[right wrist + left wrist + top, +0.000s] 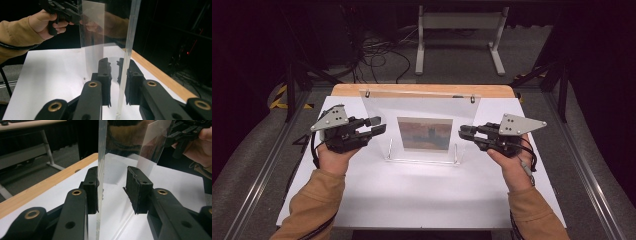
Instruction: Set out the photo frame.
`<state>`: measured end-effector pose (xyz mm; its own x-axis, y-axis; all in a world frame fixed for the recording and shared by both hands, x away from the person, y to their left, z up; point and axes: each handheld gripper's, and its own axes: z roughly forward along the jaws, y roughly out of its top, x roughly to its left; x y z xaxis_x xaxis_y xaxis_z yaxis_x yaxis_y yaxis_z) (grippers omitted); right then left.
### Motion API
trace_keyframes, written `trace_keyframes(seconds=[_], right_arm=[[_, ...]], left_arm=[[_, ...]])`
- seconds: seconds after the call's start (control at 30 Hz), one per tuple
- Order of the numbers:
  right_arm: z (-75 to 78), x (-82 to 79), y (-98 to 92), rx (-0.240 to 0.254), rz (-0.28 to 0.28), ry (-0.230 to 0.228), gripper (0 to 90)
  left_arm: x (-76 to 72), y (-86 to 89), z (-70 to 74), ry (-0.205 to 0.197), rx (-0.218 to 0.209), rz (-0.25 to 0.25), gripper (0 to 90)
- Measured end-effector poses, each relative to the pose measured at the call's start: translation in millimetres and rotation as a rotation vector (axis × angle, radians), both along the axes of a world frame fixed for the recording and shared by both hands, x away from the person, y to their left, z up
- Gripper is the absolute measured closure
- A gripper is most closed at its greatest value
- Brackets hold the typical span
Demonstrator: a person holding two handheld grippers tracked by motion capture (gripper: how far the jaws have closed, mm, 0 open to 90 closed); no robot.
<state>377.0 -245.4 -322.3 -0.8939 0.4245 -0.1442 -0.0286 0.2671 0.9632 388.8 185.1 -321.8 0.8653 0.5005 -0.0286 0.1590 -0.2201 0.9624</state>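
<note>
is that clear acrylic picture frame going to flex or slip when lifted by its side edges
The acrylic picture frame looks like a flat rigid sheet, so probably little flex. Its glossy faces may slip between narrow pads. Tall on a small foot, it likely tips easily.

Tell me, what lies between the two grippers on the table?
The clear acrylic frame with a picture inside stands between the left gripper and the right gripper, as the high view shows.

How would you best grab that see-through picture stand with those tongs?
By its bare side edges, one tongs from each side. The clear stand is a thin upright panel, so each edge slips between the jaws, clear of the picture. The left tongs and right tongs straddle those edges.
</note>
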Motion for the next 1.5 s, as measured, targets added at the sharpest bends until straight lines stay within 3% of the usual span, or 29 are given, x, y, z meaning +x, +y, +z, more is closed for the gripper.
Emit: trace_keyframes(seconds=[0.13,0.2,0.5,0.8,0.87,0.93,1.0,1.03,1.17,1.37,1.5], right_arm=[[0.7,1.6,-2.6,0.006,-0.013,0.036,76.7],[-0.8,6.1,-6.5,0.024,-0.018,0.083,76.0],[-8.3,24.3,-15.0,0.031,-0.068,0.129,72.5],[-11.9,33.0,-13.9,0.038,-0.095,0.109,69.6],[-12.0,32.4,-11.1,0.015,-0.123,0.084,67.0],[-11.8,30.6,-8.8,-0.009,-0.153,0.062,63.9],[-11.9,29.0,-7.7,-0.026,-0.185,0.058,54.9],[-11.9,28.5,-7.8,-0.028,-0.194,0.063,50.6],[-10.9,27.6,-12.0,-0.004,-0.225,0.067,40.6],[-8.8,23.4,-18.0,0.010,-0.236,0.086,34.1],[-9.7,14.0,-24.2,-0.016,-0.238,0.100,33.3]], left_arm=[[4.8,-2.3,-3.3,0.040,-0.018,-0.006,64.1],[9.3,-4.3,-6.0,0.063,-0.037,-0.015,65.5],[18.7,-14.2,-7.0,0.073,-0.034,-0.002,67.6],[29.6,-15.5,-9.9,0.089,-0.058,0.011,67.1],[33.0,-15.5,-10.3,0.069,-0.046,0.015,66.6],[32.2,-16.8,-10.8,0.081,-0.055,0.024,65.5],[32.5,-15.4,-11.6,0.071,-0.077,0.030,59.8],[31.7,-15.2,-11.7,0.098,-0.100,0.019,56.8],[27.6,-14.1,-11.3,0.082,-0.064,0.040,51.8],[21.3,-7.9,-13.6,0.088,-0.056,0.078,34.6],[12.1,3.4,-19.1,0.094,-0.025,0.090,29.6]])
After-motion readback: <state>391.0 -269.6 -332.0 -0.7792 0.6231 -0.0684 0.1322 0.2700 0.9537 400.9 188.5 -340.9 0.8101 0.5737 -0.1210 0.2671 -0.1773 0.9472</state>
